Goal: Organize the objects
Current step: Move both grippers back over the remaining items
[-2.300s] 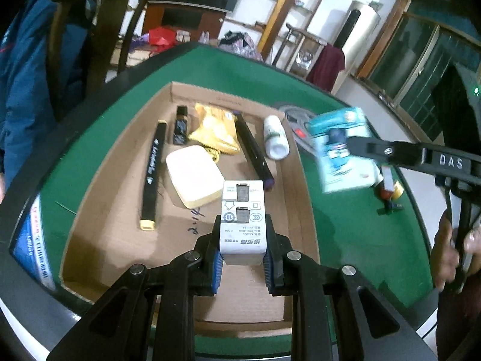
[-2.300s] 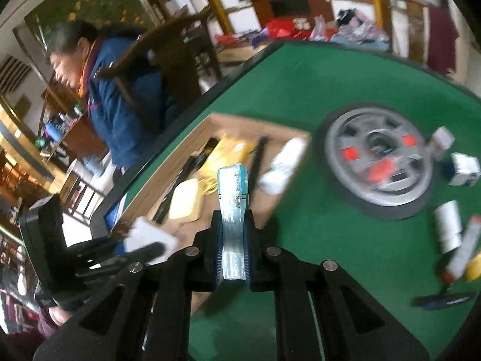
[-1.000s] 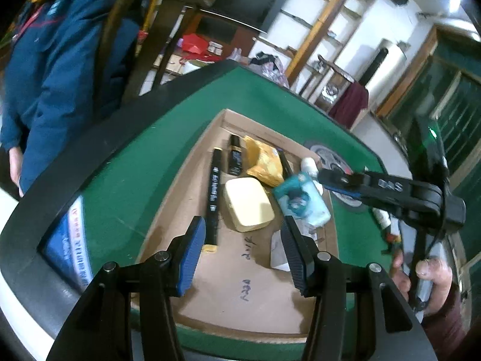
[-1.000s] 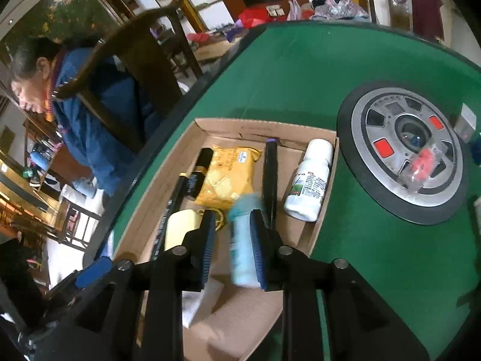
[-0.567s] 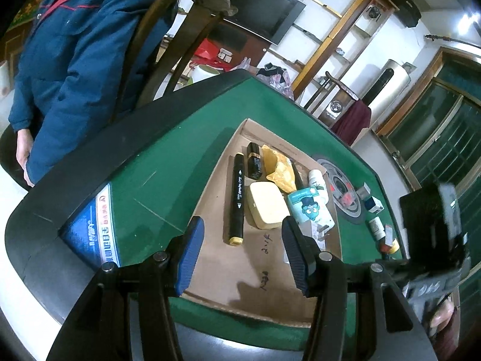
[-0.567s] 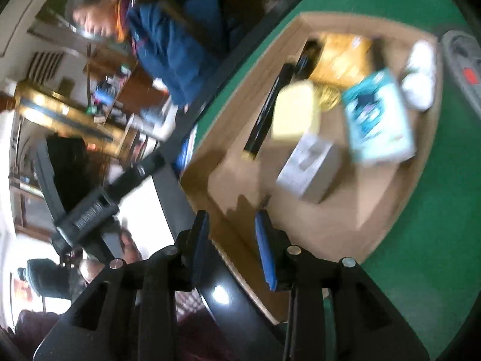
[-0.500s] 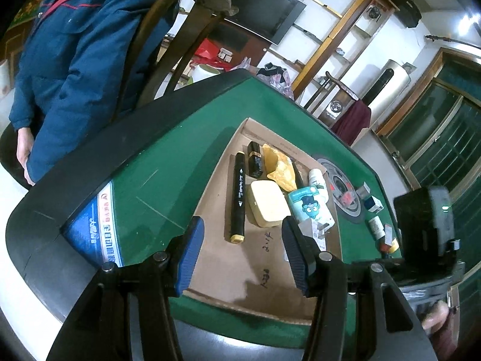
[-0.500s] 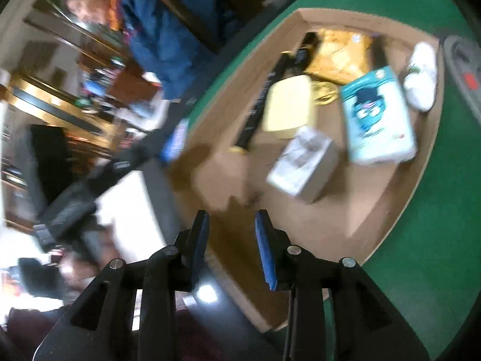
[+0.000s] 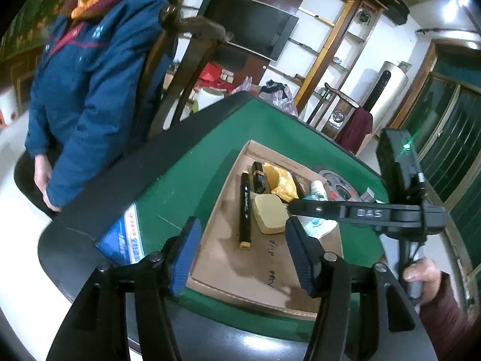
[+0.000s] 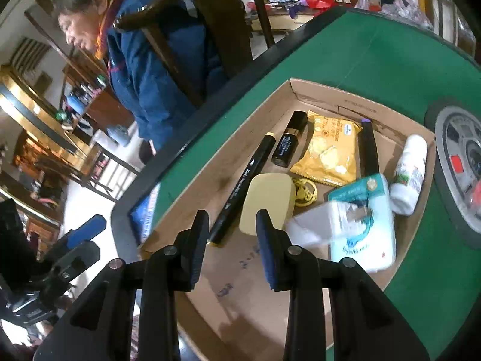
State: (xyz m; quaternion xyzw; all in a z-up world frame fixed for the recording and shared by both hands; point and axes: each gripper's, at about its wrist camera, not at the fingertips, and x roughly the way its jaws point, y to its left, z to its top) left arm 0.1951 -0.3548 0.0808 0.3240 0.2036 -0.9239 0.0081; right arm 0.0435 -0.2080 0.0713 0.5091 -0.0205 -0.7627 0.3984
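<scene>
A shallow cardboard tray (image 10: 354, 96) (image 9: 228, 258) sits on the green table. In it lie a black marker (image 10: 240, 186) (image 9: 245, 207), a small black box (image 10: 290, 140), a yellow snack packet (image 10: 329, 153), a cream soap-like block (image 10: 267, 201) (image 9: 270, 213), a second dark marker (image 10: 368, 150), a white bottle (image 10: 410, 174), a teal-and-white tissue pack (image 10: 366, 225) and a white charger box (image 10: 318, 225), blurred. My left gripper (image 9: 240, 252) is open and empty above the tray's near edge. My right gripper (image 10: 231, 243) is open and empty above the tray; it also shows in the left wrist view (image 9: 354, 212).
A round grey hub with red buttons (image 10: 460, 162) sits in the table's middle, right of the tray. A person in a blue jacket (image 9: 87, 84) sits by a wooden chair (image 10: 216, 24) at the table's far left side. The table's black rim (image 9: 114, 180) runs along the left.
Both grippers have let go of their loads: the charger box and the tissue pack now lie in the tray. Both grippers have drawn back, open, and the right one swung over the tray.
</scene>
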